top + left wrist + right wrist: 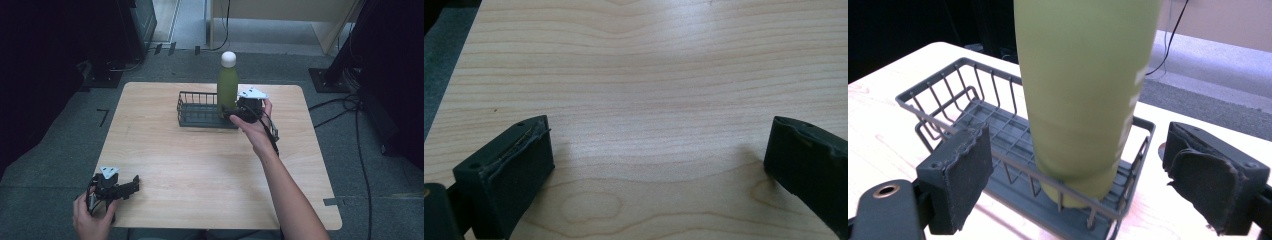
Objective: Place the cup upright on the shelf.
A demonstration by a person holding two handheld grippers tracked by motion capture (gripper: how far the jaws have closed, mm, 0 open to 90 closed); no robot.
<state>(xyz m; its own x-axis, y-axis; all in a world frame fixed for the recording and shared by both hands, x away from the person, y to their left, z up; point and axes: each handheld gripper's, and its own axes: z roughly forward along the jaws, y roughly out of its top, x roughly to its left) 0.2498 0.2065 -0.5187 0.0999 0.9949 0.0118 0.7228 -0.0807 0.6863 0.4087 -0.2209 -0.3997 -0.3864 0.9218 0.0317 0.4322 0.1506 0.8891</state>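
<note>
With the green bottle standing upright in the wire basket's near end, just ahead of the right tongs — open, pads clear, holding nothing — draw them straight back level, while the left tongs rest wide open, empty, over bare tabletop.

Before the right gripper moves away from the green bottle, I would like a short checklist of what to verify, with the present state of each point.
1. Green bottle stands upright: ok.
2. Bottle base sits inside the wire basket, at its end nearest the right gripper: ok.
3. Right gripper has let go: ok, both pads stand apart from the bottle.
4. Basket rests flat on the table: ok.
5. Bottle is stable without support: cannot tell; it is tall and the basket wall is low.
6. Left gripper is out of the way: ok, open at the near left corner of the table.
</note>
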